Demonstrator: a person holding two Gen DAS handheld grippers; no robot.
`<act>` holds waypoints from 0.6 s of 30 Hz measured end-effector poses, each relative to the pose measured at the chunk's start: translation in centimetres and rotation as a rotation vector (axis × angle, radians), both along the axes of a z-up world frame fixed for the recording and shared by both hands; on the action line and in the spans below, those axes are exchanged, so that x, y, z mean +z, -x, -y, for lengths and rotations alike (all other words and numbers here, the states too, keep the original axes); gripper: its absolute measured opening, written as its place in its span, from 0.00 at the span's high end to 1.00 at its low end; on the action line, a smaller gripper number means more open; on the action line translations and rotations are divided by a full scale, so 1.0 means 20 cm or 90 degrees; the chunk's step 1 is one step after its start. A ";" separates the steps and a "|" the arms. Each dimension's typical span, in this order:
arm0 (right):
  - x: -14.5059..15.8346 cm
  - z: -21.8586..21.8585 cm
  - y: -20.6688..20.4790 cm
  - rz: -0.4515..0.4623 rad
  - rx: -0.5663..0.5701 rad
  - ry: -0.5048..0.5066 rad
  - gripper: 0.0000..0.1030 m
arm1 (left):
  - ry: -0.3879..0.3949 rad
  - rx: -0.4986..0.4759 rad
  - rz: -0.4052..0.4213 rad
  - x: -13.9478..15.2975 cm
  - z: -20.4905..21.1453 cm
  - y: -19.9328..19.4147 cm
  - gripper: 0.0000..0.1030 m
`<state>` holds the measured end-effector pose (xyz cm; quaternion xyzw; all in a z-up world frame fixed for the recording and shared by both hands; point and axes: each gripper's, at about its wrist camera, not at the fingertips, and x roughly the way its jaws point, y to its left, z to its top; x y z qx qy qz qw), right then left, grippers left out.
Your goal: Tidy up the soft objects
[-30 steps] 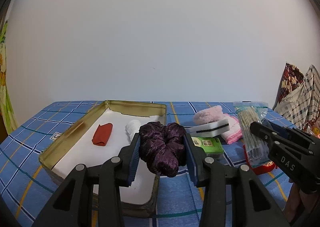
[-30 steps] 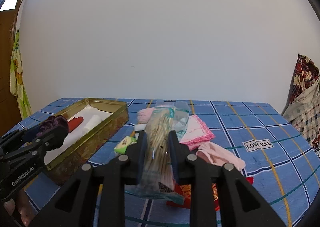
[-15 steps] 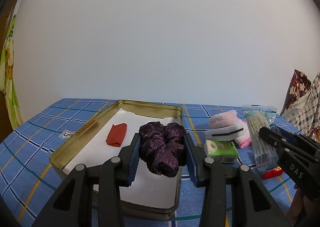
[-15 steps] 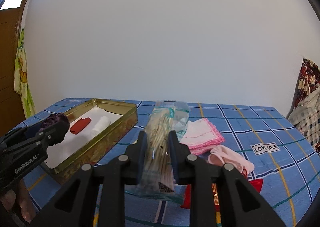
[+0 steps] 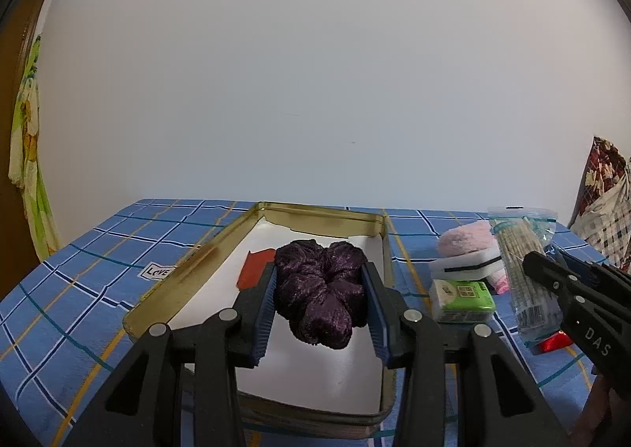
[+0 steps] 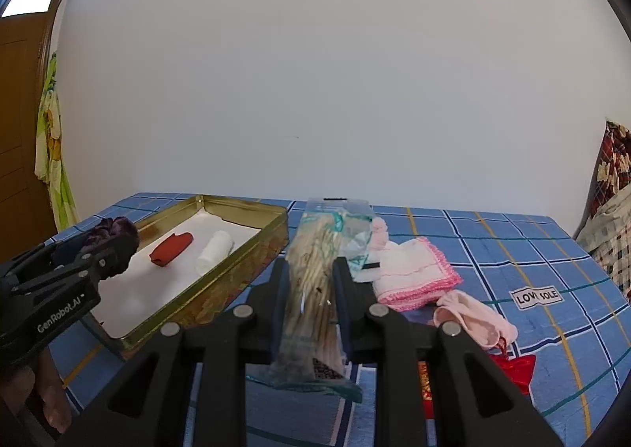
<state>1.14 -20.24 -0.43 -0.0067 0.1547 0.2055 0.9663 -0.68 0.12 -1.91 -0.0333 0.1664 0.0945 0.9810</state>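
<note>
Purple scrunchie [image 5: 321, 291] pinched by left gripper [image 5: 320, 313] above tin [image 5: 185, 281], stick bag [image 6: 315, 289] clamped lengthwise in right gripper [image 6: 309, 301], long axis pointing forward.

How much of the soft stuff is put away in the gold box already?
Two soft things already lie in the gold tin: a red cloth roll and a white roll. The left hand-held gripper holds the purple scrunchie over the tin. The right hand-held gripper holds a bag of sticks. The pink cloths wait on the table.
</note>
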 end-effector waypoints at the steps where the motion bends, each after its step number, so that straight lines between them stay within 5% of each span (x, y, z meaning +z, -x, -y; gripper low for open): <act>1: 0.00 0.00 0.00 0.000 0.001 0.000 0.78 | 0.000 0.001 0.000 0.00 0.00 0.00 0.57; 18: 0.02 -0.09 0.00 0.007 0.022 0.006 0.78 | -0.002 0.010 -0.012 0.02 -0.02 0.02 0.57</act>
